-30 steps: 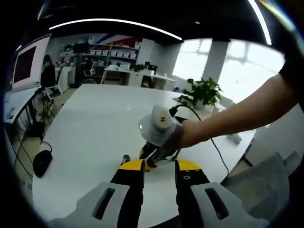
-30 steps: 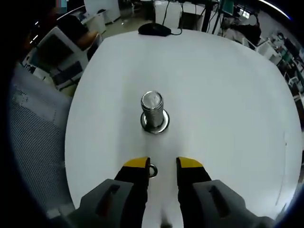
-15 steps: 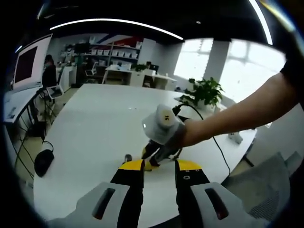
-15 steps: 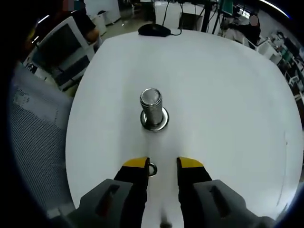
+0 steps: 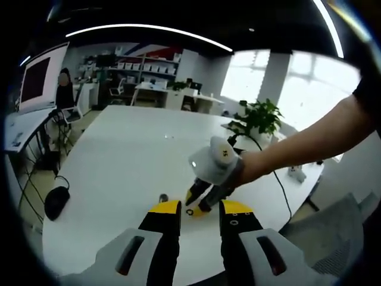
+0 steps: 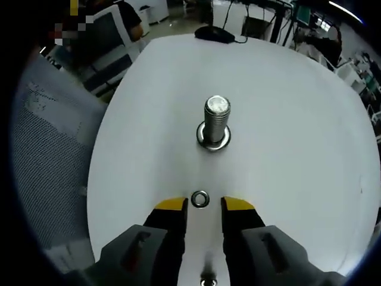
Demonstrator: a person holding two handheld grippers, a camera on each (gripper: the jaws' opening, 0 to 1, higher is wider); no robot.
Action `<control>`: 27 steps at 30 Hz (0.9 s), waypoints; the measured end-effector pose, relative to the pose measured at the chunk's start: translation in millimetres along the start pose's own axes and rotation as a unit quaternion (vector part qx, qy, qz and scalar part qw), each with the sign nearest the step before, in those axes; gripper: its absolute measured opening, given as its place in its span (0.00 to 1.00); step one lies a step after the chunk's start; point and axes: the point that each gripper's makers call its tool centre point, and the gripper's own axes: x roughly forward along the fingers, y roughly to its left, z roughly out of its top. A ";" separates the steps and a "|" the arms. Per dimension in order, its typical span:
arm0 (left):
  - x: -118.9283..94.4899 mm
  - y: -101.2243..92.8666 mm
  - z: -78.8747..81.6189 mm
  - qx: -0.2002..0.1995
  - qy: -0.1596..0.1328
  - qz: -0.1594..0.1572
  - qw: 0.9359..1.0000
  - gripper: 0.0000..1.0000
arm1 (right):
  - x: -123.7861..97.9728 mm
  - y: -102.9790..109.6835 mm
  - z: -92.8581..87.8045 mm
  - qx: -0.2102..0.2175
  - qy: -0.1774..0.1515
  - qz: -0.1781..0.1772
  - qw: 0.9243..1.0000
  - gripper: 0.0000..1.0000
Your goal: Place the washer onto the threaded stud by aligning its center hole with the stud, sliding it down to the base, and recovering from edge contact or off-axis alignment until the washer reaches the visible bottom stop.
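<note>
Since the earlier frames the washer (image 6: 200, 199) has come free of the right gripper (image 6: 204, 207) and now lies flat on the white table (image 6: 286, 119) just ahead of the jaw tips, which stand parted with nothing between them — released, not gripping. The right gripper view has also shifted, though the stud (image 6: 215, 122) stands upright on its flange as before, a little beyond the washer and bare of it. In the left gripper view, the left gripper (image 5: 199, 210) holds its jaws apart on nothing, with the right gripper and the person's hand (image 5: 253, 168) just ahead. The risk from here: a flat washer is hard to pinch, so the jaws may skid it away or lift it tilted — then it catches the stud's top edge instead of threading on.
</note>
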 end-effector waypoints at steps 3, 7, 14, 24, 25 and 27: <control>0.3 0.5 -0.1 -0.001 0.000 0.000 1.000 0.23 | 0.1 5.1 1.1 -0.017 0.003 0.003 1.000 0.20; -0.1 0.4 0.5 -0.002 -0.001 -0.001 1.000 0.24 | 1.2 5.1 2.7 -0.032 0.005 0.005 0.999 0.16; -1.1 1.5 0.9 0.000 -0.003 0.001 1.000 0.24 | 0.0 5.9 -0.2 -0.036 0.015 0.005 0.999 0.15; -1.1 2.4 0.6 0.002 -0.001 0.004 1.000 0.24 | 0.0 4.2 -2.9 -0.022 0.020 -0.001 1.000 0.14; -0.9 2.4 0.5 0.002 -0.001 0.004 1.000 0.24 | 0.0 4.4 -2.9 -0.024 0.019 -0.002 1.000 0.14; -0.9 2.4 0.2 0.003 0.000 0.004 1.000 0.24 | -0.4 5.1 -2.5 -0.026 0.018 -0.005 0.999 0.14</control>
